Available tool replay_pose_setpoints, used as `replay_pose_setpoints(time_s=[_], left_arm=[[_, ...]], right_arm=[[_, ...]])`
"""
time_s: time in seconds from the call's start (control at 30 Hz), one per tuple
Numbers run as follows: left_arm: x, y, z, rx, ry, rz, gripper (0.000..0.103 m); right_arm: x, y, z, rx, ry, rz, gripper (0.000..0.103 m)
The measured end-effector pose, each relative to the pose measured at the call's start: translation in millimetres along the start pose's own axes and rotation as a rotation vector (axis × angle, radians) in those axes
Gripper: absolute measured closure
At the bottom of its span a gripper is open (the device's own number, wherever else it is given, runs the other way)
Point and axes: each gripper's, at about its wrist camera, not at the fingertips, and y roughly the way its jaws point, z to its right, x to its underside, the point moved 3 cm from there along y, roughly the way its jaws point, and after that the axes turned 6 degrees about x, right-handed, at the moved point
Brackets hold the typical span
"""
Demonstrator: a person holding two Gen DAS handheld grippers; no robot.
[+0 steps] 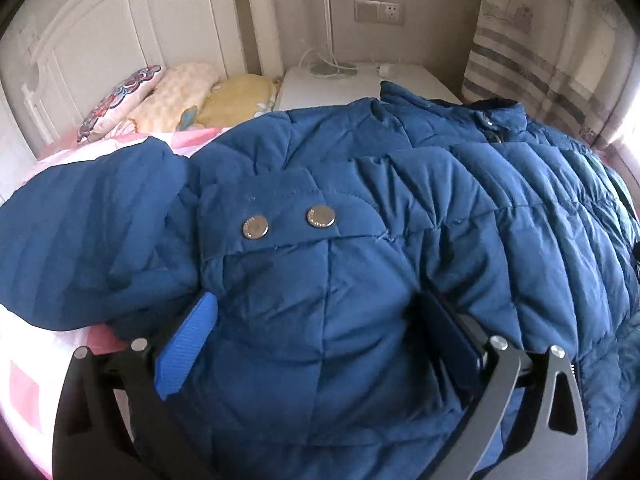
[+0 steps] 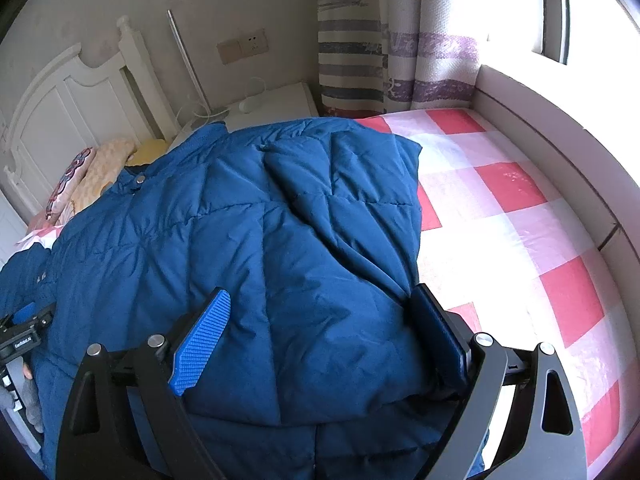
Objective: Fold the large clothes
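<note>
Lying across the pink-and-white checked bed (image 2: 500, 184), the blue quilted jacket (image 2: 240, 220) had its collar toward the white headboard (image 1: 120, 32) and pillows (image 1: 180, 96). Your left gripper (image 1: 320, 336) stood wide apart, its fingers straddling a puffed section below two metal snaps (image 1: 288, 222), pinching nothing. Your right gripper (image 2: 324, 344) was equally spread over the jacket's folded right edge, fabric bulging between the fingers, ungrasped. A white nightstand (image 1: 340, 80) stood beyond.
</note>
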Motion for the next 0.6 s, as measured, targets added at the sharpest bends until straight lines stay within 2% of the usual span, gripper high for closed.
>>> replay_pose_setpoints(time_s=[0.07, 0.2, 0.3, 0.4, 0.47, 0.53, 0.57, 0.6], left_arm=[[-1, 0, 0, -0.007, 0.001, 0.004, 0.002], [2, 3, 6, -0.021, 0.012, 0.002, 0.002], [4, 3, 5, -0.011, 0.004, 0.004, 0.002], [5, 2, 4, -0.010, 0.003, 0.004, 0.002], [5, 2, 4, -0.009, 0.002, 0.004, 0.002], [5, 2, 4, -0.008, 0.002, 0.005, 0.002], [5, 2, 4, -0.009, 0.003, 0.005, 0.002], [5, 2, 4, -0.008, 0.002, 0.007, 0.002]], right_arm=[[1, -5, 0, 0.022, 0.007, 0.031, 0.016], [-4, -30, -7, 0.075, 0.015, 0.152, 0.015], [-19, -31, -35, 0.069, -0.078, 0.168, 0.015], [-39, -22, -75, 0.095, -0.223, 0.177, 0.015], [-50, -4, -98, 0.090, -0.312, 0.145, 0.015], [-57, 29, -110, 0.064, -0.334, 0.043, 0.015], [-57, 41, -110, 0.084, -0.340, 0.010, 0.015], [-54, 64, -107, 0.103, -0.348, -0.062, 0.011]])
